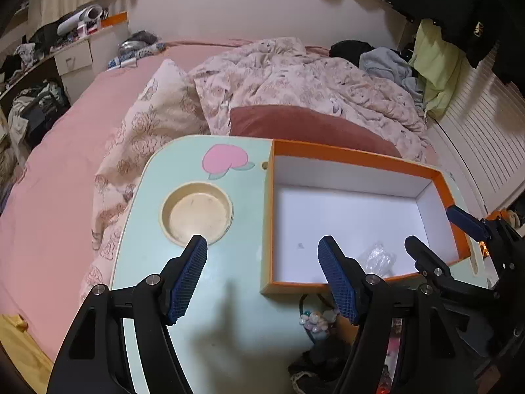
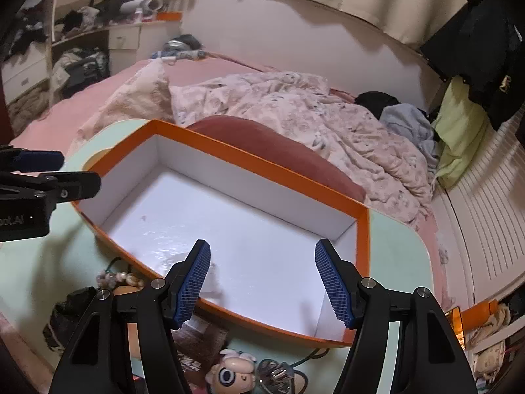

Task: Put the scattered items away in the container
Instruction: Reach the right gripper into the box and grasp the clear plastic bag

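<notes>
An orange box (image 1: 328,149) with a white inside stands on a mint-green lap table (image 1: 229,328). A clear plastic bag (image 1: 377,257) lies in it. My left gripper (image 1: 262,239) hangs open and empty above the box's left wall. My right gripper (image 2: 262,244) is open and empty over the near part of the box (image 2: 262,170). Scattered in front of the box are a beaded string (image 2: 118,277), a cartoon figure (image 2: 234,372), a silvery trinket (image 2: 274,372), a brown packet (image 2: 200,341) and a black item (image 2: 70,312).
The table has a round cup recess (image 1: 197,211) to the left of the box. It stands on a bed with a pink sheet (image 1: 65,164), a crumpled duvet (image 1: 295,78) and a reddish pillow (image 1: 305,124) right behind the box. Cluttered shelves line the left wall.
</notes>
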`<state>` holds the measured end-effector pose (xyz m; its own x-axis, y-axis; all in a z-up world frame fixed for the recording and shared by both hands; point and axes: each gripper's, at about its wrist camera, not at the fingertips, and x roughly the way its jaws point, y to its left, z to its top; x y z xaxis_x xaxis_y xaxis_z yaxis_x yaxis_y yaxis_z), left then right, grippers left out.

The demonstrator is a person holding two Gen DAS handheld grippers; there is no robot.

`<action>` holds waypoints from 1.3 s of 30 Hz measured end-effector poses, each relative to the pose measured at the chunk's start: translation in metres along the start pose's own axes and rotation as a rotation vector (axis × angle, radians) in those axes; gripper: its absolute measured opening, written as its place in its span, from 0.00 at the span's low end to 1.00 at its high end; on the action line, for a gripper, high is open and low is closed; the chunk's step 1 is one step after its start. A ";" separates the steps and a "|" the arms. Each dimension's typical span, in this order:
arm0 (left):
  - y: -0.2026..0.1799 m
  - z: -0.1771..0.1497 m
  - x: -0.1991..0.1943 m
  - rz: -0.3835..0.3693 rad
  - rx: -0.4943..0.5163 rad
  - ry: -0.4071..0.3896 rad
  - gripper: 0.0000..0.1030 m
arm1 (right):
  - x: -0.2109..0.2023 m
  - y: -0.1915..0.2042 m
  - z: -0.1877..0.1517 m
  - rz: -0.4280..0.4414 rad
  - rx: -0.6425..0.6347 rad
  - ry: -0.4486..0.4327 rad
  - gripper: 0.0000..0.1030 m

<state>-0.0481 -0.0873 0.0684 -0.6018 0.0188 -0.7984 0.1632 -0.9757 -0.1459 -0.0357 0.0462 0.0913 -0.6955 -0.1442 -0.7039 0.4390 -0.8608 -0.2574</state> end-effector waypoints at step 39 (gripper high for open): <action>0.036 -0.031 0.005 -0.211 -0.261 -0.048 0.68 | 0.102 0.027 0.062 0.453 0.020 0.556 0.52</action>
<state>-0.0212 -0.1151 0.0416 -0.6788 0.1979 -0.7071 0.2224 -0.8624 -0.4548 -0.1299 -0.0222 0.0542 -0.0528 -0.2242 -0.9731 0.6014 -0.7850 0.1483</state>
